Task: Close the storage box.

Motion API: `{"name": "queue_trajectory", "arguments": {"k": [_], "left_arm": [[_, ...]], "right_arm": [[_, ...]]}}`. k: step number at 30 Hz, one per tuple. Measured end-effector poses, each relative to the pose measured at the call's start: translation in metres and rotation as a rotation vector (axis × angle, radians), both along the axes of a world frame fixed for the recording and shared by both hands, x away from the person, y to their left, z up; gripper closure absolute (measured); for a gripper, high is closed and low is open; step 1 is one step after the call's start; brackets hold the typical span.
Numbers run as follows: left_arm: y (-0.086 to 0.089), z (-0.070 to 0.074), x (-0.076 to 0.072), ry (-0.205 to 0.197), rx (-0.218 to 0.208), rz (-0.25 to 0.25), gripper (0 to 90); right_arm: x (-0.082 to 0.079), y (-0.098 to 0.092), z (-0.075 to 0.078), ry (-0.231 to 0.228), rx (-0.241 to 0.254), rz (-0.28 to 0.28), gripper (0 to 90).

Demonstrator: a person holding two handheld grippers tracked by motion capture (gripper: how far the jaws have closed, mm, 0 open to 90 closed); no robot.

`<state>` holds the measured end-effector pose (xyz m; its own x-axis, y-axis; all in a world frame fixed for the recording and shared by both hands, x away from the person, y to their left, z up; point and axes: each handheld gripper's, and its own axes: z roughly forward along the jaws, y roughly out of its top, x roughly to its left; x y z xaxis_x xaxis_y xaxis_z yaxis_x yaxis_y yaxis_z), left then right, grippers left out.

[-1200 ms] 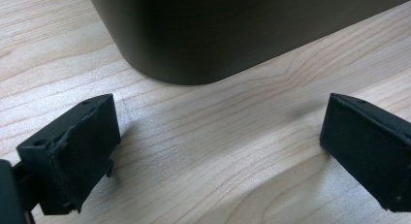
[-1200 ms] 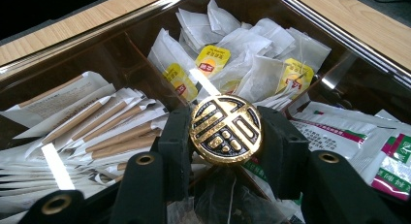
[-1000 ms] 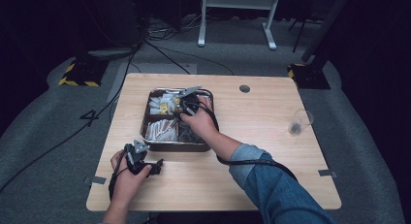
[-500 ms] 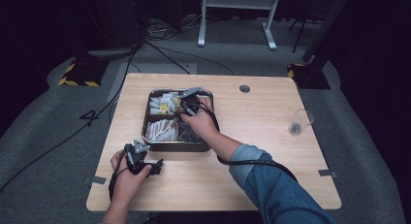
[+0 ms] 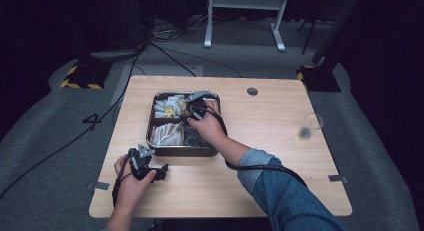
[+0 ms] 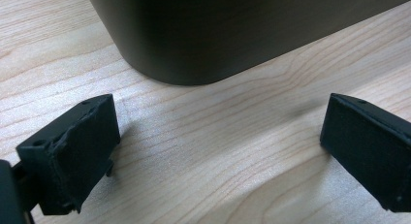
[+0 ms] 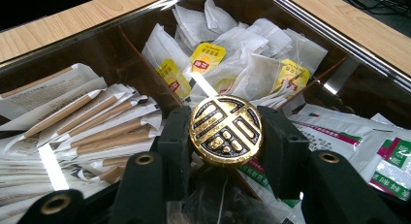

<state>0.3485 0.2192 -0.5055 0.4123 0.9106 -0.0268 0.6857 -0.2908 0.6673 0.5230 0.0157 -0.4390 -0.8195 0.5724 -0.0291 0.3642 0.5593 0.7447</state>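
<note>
Two jaws clamp gold knob, right gripper

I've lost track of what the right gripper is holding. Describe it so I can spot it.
Find the dark metal tray on the wooden table; the right gripper sits over it. Between its black fingers is a round gold medallion with a raised pattern, the only hard, shiny thing among paper sachets and tea bags.

Round gold medallion with embossed symbol, face up, clamped between jaws above tray.
</note>
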Motion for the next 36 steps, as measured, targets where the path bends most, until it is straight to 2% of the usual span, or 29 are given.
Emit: {"name": "queue_trajectory", "arguments": {"k": [10,13,19,25,31,36], "left_arm": [[0.000,0.000,0.000,0.000,0.000,0.000,1.0],[0.000,0.000,0.000,0.000,0.000,0.000,1.0],[0.000,0.000,0.001,0.004,-0.003,-0.002,0.6],[0.000,0.000,0.001,0.003,0.001,-0.003,0.6],[-0.001,0.000,0.001,0.001,0.004,0.002,0.7],[-0.002,0.000,-0.002,-0.010,0.000,0.009,2.8]], "right_arm": [[0.000,-0.003,0.000,0.009,0.029,0.006,56.8],[-0.001,-0.005,0.004,0.003,0.066,0.002,51.5],[-0.005,-0.013,0.023,-0.020,0.136,0.026,45.2],[-0.013,-0.031,0.046,-0.048,0.202,0.042,42.6],[-0.023,-0.054,0.061,-0.056,0.217,0.056,41.5],[-0.027,-0.080,0.065,-0.038,0.229,0.055,39.8]]}}
